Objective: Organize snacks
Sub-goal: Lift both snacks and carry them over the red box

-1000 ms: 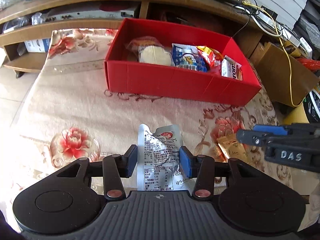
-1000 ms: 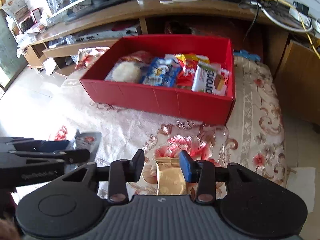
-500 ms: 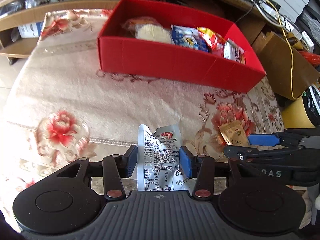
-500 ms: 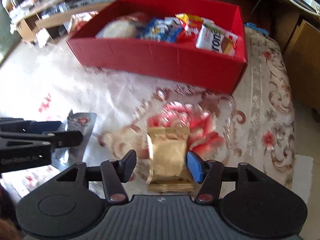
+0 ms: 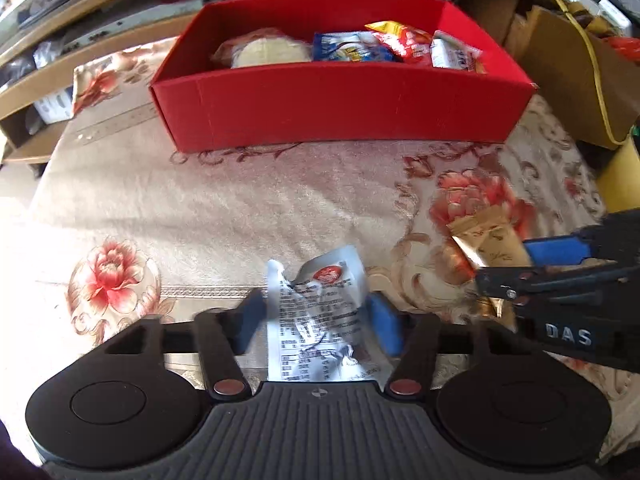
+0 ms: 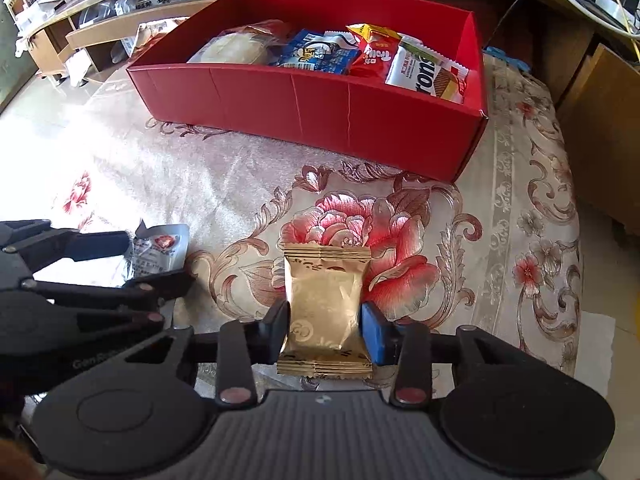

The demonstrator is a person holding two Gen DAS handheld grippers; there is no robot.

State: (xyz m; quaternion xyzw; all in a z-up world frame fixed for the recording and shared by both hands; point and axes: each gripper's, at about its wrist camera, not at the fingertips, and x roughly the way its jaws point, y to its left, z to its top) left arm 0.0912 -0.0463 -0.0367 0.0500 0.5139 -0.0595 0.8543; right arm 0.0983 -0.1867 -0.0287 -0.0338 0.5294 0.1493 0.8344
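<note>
Red box [image 6: 312,108] at the back of the worktop [image 6: 224,184] already holds several snacks. Left hand-held gripper [image 5: 316,320] pinches a silver packet [image 5: 320,320], seemingly lifted (view blurred); right hand-held gripper [image 6: 325,330] pinches a gold packet [image 6: 324,308]; both short of the box, unplaced

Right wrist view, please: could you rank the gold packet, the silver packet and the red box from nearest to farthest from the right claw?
1. gold packet, pinched in the right claw.
2. silver packet, off to the left, in the left claw.
3. red box, ahead at the far end of the flowered cloth.
</note>
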